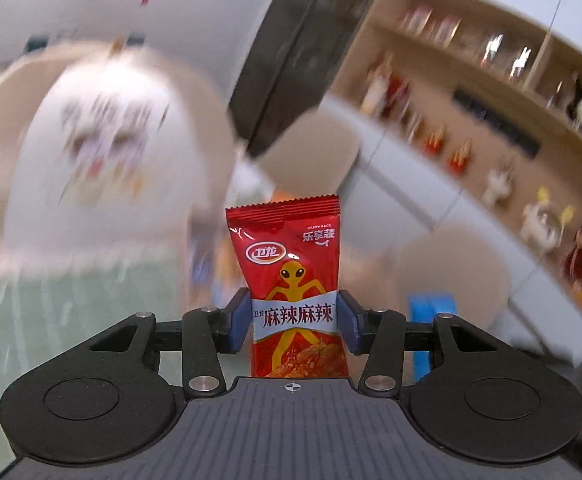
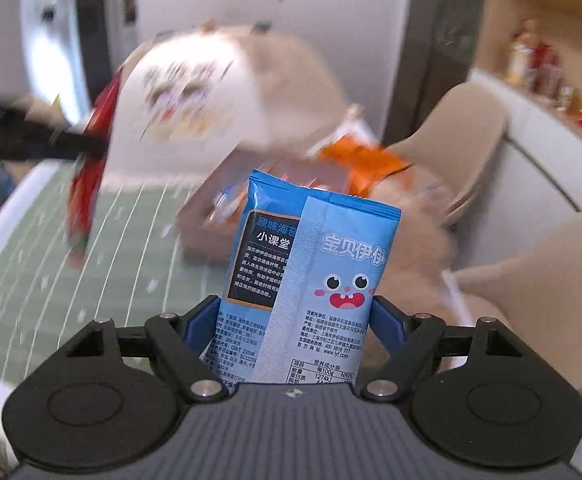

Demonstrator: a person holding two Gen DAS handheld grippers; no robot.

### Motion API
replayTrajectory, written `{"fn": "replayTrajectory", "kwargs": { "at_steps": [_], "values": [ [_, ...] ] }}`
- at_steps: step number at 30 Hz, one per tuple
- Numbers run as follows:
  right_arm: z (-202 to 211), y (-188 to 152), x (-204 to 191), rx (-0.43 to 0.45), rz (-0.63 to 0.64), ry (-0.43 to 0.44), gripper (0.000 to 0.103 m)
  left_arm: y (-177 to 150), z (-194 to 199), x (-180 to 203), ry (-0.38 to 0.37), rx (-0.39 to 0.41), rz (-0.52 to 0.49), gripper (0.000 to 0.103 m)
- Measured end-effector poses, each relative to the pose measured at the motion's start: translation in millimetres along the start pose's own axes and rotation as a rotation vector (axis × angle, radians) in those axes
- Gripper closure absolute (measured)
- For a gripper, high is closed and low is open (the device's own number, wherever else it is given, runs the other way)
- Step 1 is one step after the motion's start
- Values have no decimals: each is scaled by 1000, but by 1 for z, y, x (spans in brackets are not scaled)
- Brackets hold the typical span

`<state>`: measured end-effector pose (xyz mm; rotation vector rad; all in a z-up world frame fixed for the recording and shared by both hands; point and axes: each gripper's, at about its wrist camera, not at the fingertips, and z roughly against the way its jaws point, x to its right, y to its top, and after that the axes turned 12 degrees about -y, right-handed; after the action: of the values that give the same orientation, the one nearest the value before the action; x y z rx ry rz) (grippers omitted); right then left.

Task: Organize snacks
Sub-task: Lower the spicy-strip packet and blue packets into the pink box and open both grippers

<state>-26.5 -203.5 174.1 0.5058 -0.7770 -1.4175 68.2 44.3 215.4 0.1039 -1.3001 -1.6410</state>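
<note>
My left gripper (image 1: pixel 294 326) is shut on a red snack packet (image 1: pixel 291 280) with a yellow alien figure; the blue pads press its two sides and it stands upright, lifted off the table. My right gripper (image 2: pixel 294 326) is shut on a light blue snack packet (image 2: pixel 311 272) with a cartoon face, which is also raised. In the right wrist view the left gripper shows as a dark blurred bar (image 2: pixel 31 136) at the left, with the red packet (image 2: pixel 91 176) hanging from it. A brown tray (image 2: pixel 219 216) holding an orange packet (image 2: pixel 367 164) lies beyond on the green mat (image 2: pixel 103 256).
A large white and beige plush-like shape (image 1: pixel 103 160) fills the blurred background. Beige chairs (image 2: pixel 471 136) stand at the right of the table. A wooden shelf (image 1: pixel 491 80) with small figures runs along the far wall. A dark cabinet (image 1: pixel 303 52) rises behind.
</note>
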Motion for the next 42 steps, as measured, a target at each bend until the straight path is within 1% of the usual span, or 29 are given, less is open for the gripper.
{"fn": "replayTrajectory", "kwargs": {
  "at_steps": [2, 4, 5, 6, 7, 8, 9, 10, 12, 14, 16, 19, 20, 22, 23, 24, 25, 28, 29, 31, 32, 34, 35, 36, 39, 40, 41, 42],
  "values": [
    [5, 3, 17, 37, -60, 0, 22, 28, -26, 4, 18, 47, -34, 50],
    [3, 7, 29, 52, -92, 2, 21, 50, -61, 0, 59, 45, -30, 47],
    [1, 8, 32, 56, -94, 4, 21, 58, -82, -5, 67, 21, -32, 47],
    [-1, 8, 34, 59, -92, 5, 21, 61, -106, -13, 70, -28, -26, 47],
    [-1, 8, 35, 62, -89, 6, 21, 61, -133, -30, 72, -95, 10, 49],
    [-6, 10, 36, 63, -83, 9, 21, 56, -155, -46, 74, -144, 48, 49],
    [-6, 9, 38, 62, -77, 11, 21, 49, -170, -56, 57, -164, 71, 49],
    [-5, 8, 41, 63, -72, 10, 21, 42, -177, -64, 49, -167, 86, 49],
    [-3, 10, 48, 75, -62, -2, 21, 33, -171, -69, 83, -116, 93, 49],
    [-6, 17, 53, 91, -58, -9, 21, 28, -155, -74, 71, -66, 138, 49],
    [-9, 29, 57, 113, -57, -9, 21, 17, -127, -72, 48, -28, 171, 49],
    [-14, 68, 55, 178, -47, 29, 21, -7, -83, -68, 50, 3, 182, 49],
    [-17, 81, 52, 187, -43, 46, 20, -16, -73, -68, 51, 11, 197, 49],
    [-36, 115, 42, 180, -40, 79, 17, -36, -50, -71, 53, 34, 246, 49],
    [-51, 132, 38, 161, -55, 102, 13, -45, -44, -73, 57, 42, 266, 49],
    [-73, 149, 32, 117, -82, 136, 11, -56, -35, -75, 69, 46, 282, 49],
    [-94, 160, 24, 69, -99, 161, 11, -64, -30, -76, 84, 47, 288, 49],
    [-157, 174, 3, -96, -128, 213, 12, -90, -15, -79, 119, 23, 282, 49],
    [-172, 173, -1, -131, -148, 212, 12, -98, -11, -81, 131, 11, 281, 49],
    [-188, 166, -7, -159, -182, 201, 12, -116, -5, -87, 152, -21, 290, 49],
    [-192, 160, -9, -166, -202, 182, 12, -125, -2, -90, 164, -35, 293, 49],
    [-185, 141, -13, -155, -224, 157, 12, -141, 0, -93, 196, -59, 276, 49],
    [-176, 128, -16, -138, -225, 152, 12, -149, 0, -93, 209, -72, 256, 49],
    [-163, 111, -23, -104, -213, 144, 12, -155, -1, -92, 224, -79, 227, 49],
    [-124, 54, -48, 36, -131, 94, 12, -173, -6, -85, 294, -86, 109, 49],
    [-117, 39, -58, 65, -103, 75, 12, -177, -7, -83, 313, -88, 78, 49],
    [-109, 14, -71, 89, -69, 49, 12, -181, -9, -81, 331, -89, 50, 49],
    [-106, -5, -81, 86, -48, 30, 12, -184, -11, -80, 342, -89, 33, 49]
  ]
}}
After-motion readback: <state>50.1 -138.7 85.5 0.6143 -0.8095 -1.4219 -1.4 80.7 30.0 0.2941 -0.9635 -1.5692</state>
